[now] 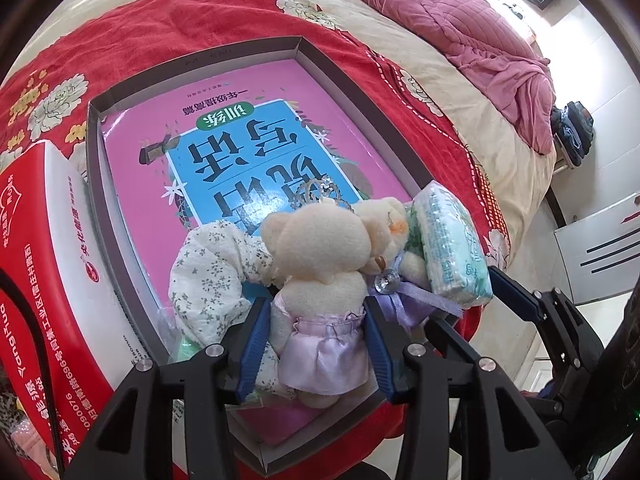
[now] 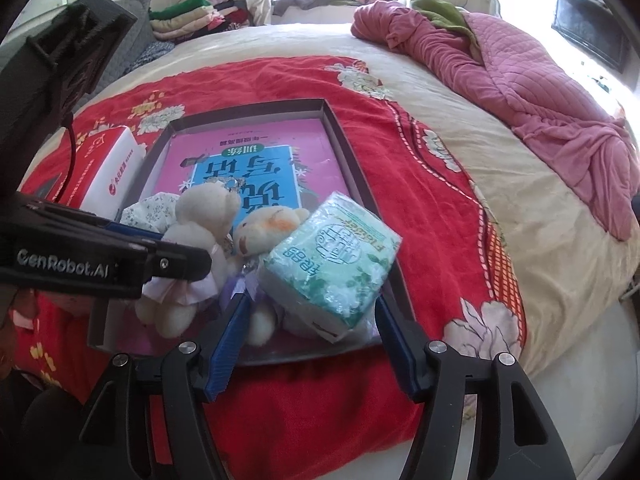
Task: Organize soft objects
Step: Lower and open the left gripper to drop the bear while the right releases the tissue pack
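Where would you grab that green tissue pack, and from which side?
Across its two long flat faces, coming from the near, open end of the tray. The tissue pack leans tilted against the teddy bears, so its right side is free; the right gripper already straddles it, open.

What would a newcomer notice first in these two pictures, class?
Probably the two cream teddy bears at the near end of the grey tray, with the left gripper closed on the one in the lilac skirt. Beside them, the green tissue pack sits between the right gripper's open fingers, over a pink book.
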A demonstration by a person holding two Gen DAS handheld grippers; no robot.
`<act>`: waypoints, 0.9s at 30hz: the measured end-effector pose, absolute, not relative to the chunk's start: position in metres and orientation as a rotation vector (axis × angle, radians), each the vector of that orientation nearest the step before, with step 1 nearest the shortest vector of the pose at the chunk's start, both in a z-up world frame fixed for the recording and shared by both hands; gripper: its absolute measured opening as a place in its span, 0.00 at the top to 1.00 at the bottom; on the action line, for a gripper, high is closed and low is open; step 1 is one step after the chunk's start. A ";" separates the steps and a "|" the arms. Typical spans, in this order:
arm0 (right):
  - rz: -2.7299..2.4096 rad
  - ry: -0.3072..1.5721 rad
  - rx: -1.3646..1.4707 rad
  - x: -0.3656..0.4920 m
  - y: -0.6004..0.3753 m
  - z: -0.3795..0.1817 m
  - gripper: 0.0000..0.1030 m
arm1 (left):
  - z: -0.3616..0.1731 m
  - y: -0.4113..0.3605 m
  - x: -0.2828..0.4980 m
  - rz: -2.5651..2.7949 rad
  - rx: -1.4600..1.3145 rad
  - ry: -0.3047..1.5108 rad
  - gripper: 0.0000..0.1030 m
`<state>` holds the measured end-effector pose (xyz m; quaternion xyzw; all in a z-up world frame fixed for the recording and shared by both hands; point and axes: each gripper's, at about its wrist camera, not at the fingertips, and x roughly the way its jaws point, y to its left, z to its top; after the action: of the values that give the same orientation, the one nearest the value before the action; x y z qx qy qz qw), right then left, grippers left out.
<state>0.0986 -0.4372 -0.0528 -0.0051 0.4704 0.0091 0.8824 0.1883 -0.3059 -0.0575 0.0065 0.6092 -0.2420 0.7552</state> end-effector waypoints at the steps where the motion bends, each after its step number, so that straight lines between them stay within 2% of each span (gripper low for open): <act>1: 0.020 0.977 -0.006 0.096 -0.438 -0.052 0.35 | -0.057 -0.307 0.188 -0.527 0.017 1.325 0.54; 9: -0.006 0.953 0.073 0.079 -0.454 -0.046 0.35 | -0.056 -0.308 0.185 -0.526 0.029 1.328 0.47; 12: -0.041 0.931 0.104 0.072 -0.466 -0.040 0.35 | -0.055 -0.310 0.183 -0.532 0.035 1.323 0.42; 19: -0.154 0.919 0.110 0.073 -0.480 -0.035 0.31 | -0.052 -0.309 0.181 -0.531 0.044 1.317 0.40; 27: -0.189 0.923 0.142 0.069 -0.485 -0.037 0.30 | -0.045 -0.305 0.178 -0.539 0.038 1.307 0.38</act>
<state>0.0687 -0.4850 -0.0375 0.0683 0.4441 -0.0911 0.8887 0.1784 -0.3052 -0.0446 0.0174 0.6005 -0.2477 0.7601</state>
